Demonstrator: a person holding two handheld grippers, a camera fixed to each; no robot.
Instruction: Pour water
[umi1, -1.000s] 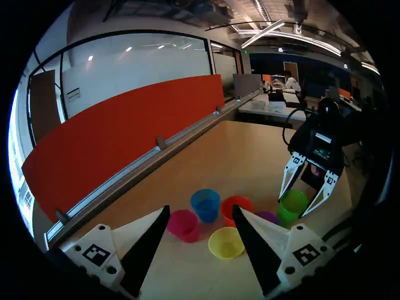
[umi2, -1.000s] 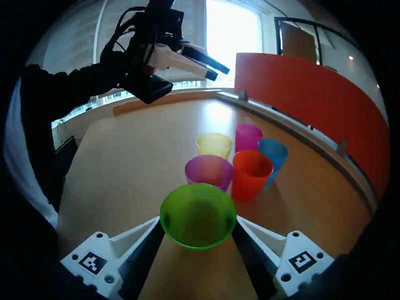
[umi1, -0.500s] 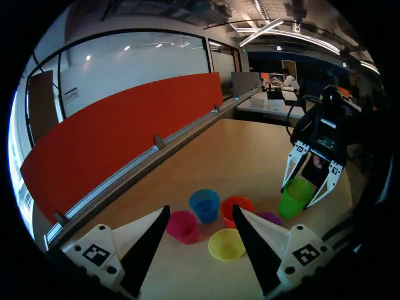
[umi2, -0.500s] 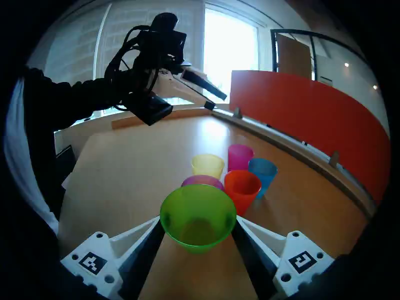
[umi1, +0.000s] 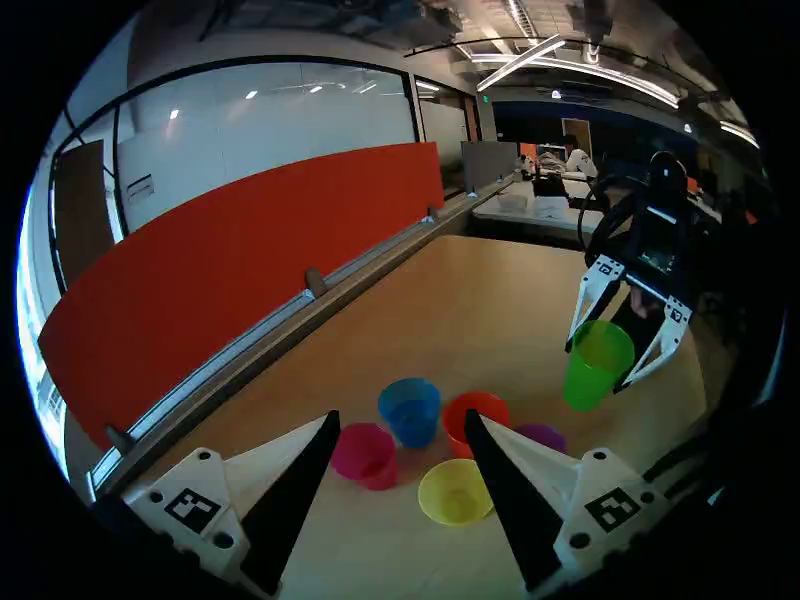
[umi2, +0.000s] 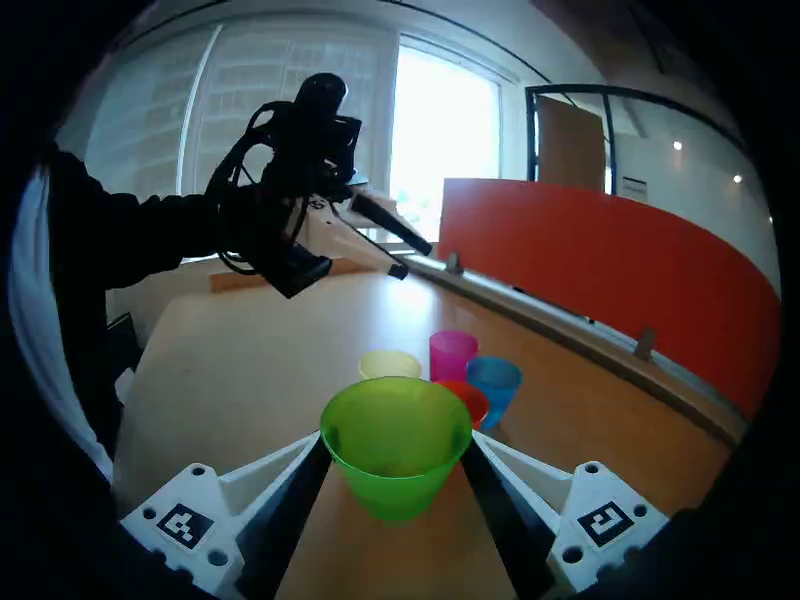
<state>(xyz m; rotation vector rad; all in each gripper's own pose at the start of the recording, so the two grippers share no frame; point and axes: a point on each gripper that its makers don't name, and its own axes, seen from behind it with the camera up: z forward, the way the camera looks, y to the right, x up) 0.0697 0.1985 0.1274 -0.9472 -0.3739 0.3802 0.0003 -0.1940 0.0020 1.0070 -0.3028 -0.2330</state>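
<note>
**Six cups, two grippers, one green cup in the air**

Six plastic cups are showing, one of each colour. Five are standing in a tight cluster on the wooden table: a pink cup, a blue cup, an orange cup, a purple cup and a yellow cup. The sixth, the green cup, is sitting between the fingers of the right gripper. Both fingers are pressing against its sides just under the rim, and it is hanging mouth-up above the tabletop, just beside the cluster on the purple cup's side. Whether any water is lying in it, I cannot tell.

The left gripper is hovering over the near side of the cluster with its fingers spread wide and nothing between them. A hand in a dark sleeve is holding it up. One long orange partition is running along the table's far edge.
</note>
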